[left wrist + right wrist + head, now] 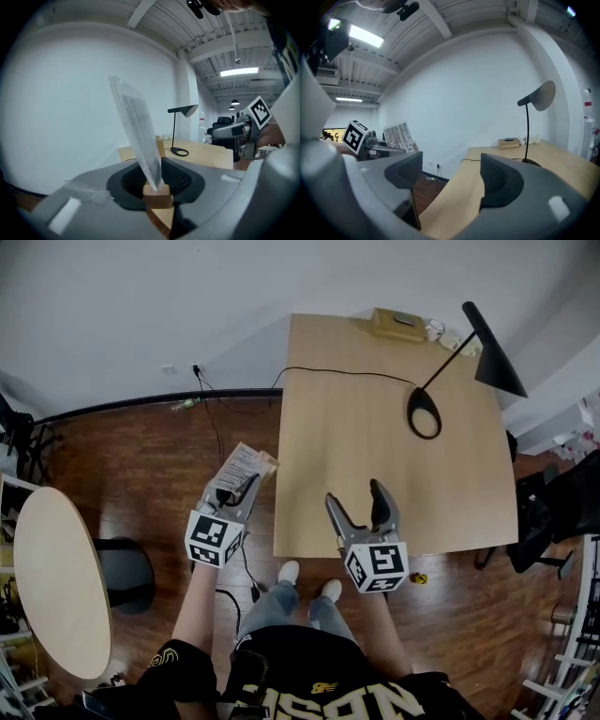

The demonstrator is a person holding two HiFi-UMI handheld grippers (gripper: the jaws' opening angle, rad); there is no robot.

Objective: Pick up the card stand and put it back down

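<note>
The card stand (246, 468) is a clear printed sheet in a small wooden base. My left gripper (236, 491) is shut on that base and holds it over the wooden floor, just left of the table's left edge. In the left gripper view the wooden base (157, 194) sits clamped between the dark pads, with the sheet (138, 136) leaning up and to the left. My right gripper (358, 507) stands open over the table's near edge with nothing between its fingers (499, 180). The right gripper view shows the card stand (399, 136) off to its left.
The light wooden table (375, 418) carries a black desk lamp (450, 362) with its cord, and a small box (398, 322) with cups at the far edge. A round table (52, 577) and a black stool (127, 573) stand at left. Black chairs (553, 517) are at right.
</note>
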